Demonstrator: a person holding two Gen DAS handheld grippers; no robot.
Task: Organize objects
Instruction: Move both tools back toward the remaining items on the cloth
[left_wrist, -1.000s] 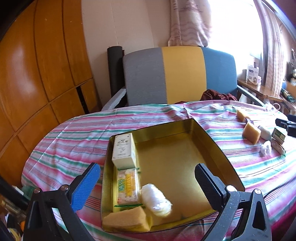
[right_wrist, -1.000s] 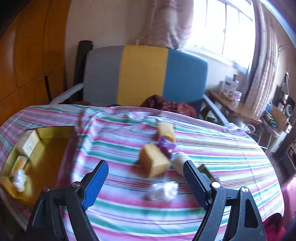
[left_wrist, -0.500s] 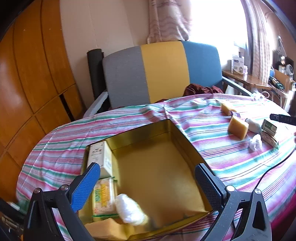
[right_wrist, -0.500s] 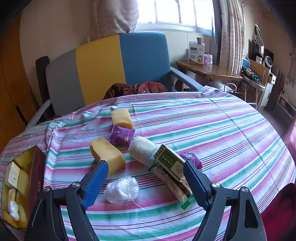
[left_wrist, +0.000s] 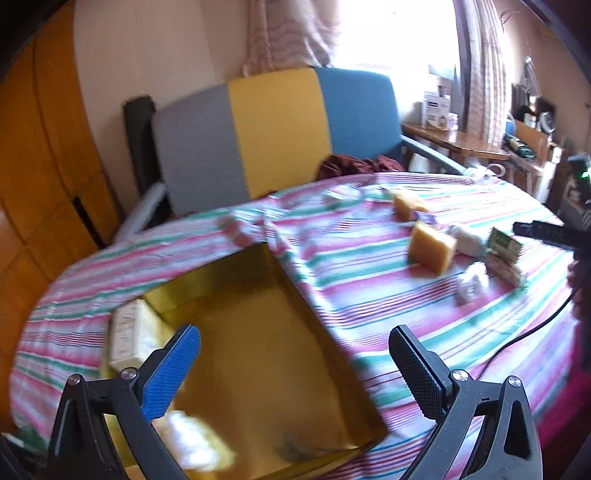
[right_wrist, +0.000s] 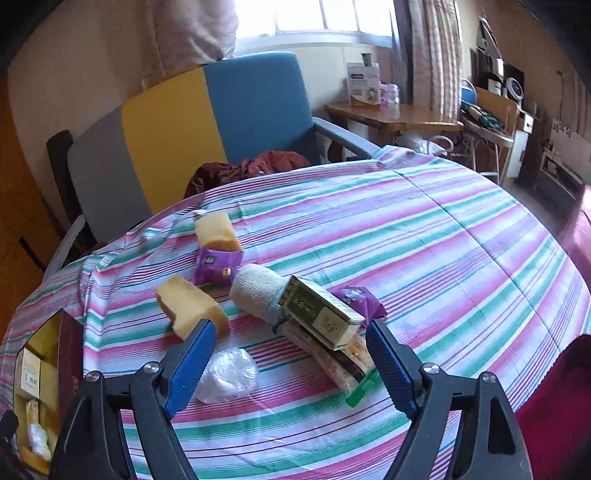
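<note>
A gold tin box (left_wrist: 258, 369) sits on the striped tablecloth and holds a white carton (left_wrist: 127, 341) and a white plastic-wrapped ball (left_wrist: 192, 443). My left gripper (left_wrist: 295, 369) is open and empty above it. My right gripper (right_wrist: 288, 354) is open and empty above a pile: a green box (right_wrist: 319, 312) on a long snack pack (right_wrist: 340, 360), a rolled white cloth (right_wrist: 256, 291), two yellow sponges (right_wrist: 190, 304) (right_wrist: 216, 230), two purple packets (right_wrist: 218, 266) (right_wrist: 360, 301), and a white wrapped ball (right_wrist: 227, 374). The tin shows at the left edge of the right wrist view (right_wrist: 70, 354).
A grey, yellow and blue armchair (right_wrist: 184, 125) with a dark red cloth (right_wrist: 251, 168) stands behind the table. A wooden side table (right_wrist: 399, 118) with boxes is at the right. Wooden panels (left_wrist: 37, 166) are at the left. A black cable (left_wrist: 535, 325) crosses the cloth.
My left gripper has swung right, so the tin has slid left and down in its view. My right gripper has moved closer to the pile, now between its fingers.
</note>
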